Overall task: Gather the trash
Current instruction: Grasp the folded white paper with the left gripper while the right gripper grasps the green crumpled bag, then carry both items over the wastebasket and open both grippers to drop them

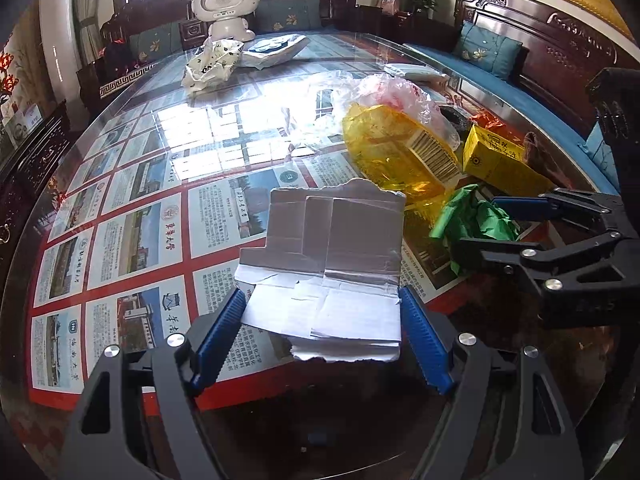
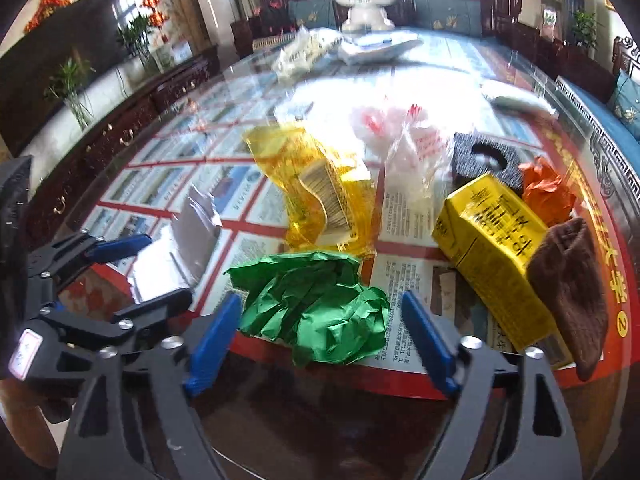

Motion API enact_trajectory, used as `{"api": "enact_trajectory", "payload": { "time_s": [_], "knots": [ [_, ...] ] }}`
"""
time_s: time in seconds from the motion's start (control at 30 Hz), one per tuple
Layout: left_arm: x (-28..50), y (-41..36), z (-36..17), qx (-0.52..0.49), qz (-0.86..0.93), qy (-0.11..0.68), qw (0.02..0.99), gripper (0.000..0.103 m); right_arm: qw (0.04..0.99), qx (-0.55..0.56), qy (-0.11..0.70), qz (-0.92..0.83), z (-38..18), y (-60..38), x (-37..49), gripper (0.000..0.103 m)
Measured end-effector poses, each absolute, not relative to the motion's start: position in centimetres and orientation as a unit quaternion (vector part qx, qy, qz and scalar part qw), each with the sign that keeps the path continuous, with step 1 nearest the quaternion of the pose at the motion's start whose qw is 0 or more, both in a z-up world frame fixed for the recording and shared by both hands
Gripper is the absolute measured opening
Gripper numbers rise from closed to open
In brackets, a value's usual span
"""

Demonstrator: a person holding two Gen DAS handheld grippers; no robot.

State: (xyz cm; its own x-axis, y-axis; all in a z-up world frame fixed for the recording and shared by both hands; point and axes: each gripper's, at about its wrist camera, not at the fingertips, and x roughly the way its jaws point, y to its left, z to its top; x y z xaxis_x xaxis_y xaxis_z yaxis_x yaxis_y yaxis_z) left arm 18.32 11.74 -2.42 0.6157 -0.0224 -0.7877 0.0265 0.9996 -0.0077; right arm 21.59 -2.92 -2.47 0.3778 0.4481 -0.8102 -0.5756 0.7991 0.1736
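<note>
far wrappers (image 2: 304, 54) blurred, sock (image 2: 570, 296) hiding carton's corner

The right gripper (image 2: 320, 336) has its 2 blue fingers (image 2: 212, 340) spread wide, with the crumpled green paper (image 2: 316, 312) sitting between them on the glass table (image 2: 400, 80). Just behind the green paper lies a yellow plastic wrapper (image 2: 316, 188), and to the right of the green paper a yellow box (image 2: 492, 248) touches a brown sock (image 2: 572, 296), with an orange paper ball (image 2: 544, 192) and a black foam piece (image 2: 486, 160) farther back. To the left of the green paper, the left gripper (image 2: 136, 268) has its fingers apart around a flat grey card (image 2: 188, 240).
</note>
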Motion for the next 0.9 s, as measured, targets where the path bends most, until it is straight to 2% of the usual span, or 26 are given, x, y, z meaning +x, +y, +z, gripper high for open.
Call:
{"api": "enact_trajectory", "payload": {
  "time_s": [0.03, 0.07, 0.2, 0.47, 0.9],
  "knots": [
    [18.3, 11.7, -2.4, 0.002, -0.015, 0.438, 0.899, 0.078, 0.829, -0.07, 0.462, 0.308, -2.5, -3.1, 21.6, 0.062],
    [18.2, 11.6, -2.4, 0.001, -0.017, 0.438, 0.899, 0.078, 0.833, -0.073, 0.455, 0.305, -2.3, -3.3, 21.2, 0.052],
    [17.6, 11.2, -2.1, -0.006, -0.023, 0.435, 0.9, 0.078, 0.84, -0.067, 0.442, 0.308, -1.9, -4.6, 20.1, 0.046],
    [14.6, 8.7, -0.7, -0.008, -0.045, 0.421, 0.906, 0.078, 0.85, -0.042, 0.419, 0.317, -0.5, -8.6, 16.2, 0.046],
    [4.2, 0.7, 0.6, 0.003, -0.111, 0.401, 0.909, 0.078, 0.848, -0.058, 0.399, 0.343, 1.0, -16.5, 3.5, 0.046]
  ]
}}
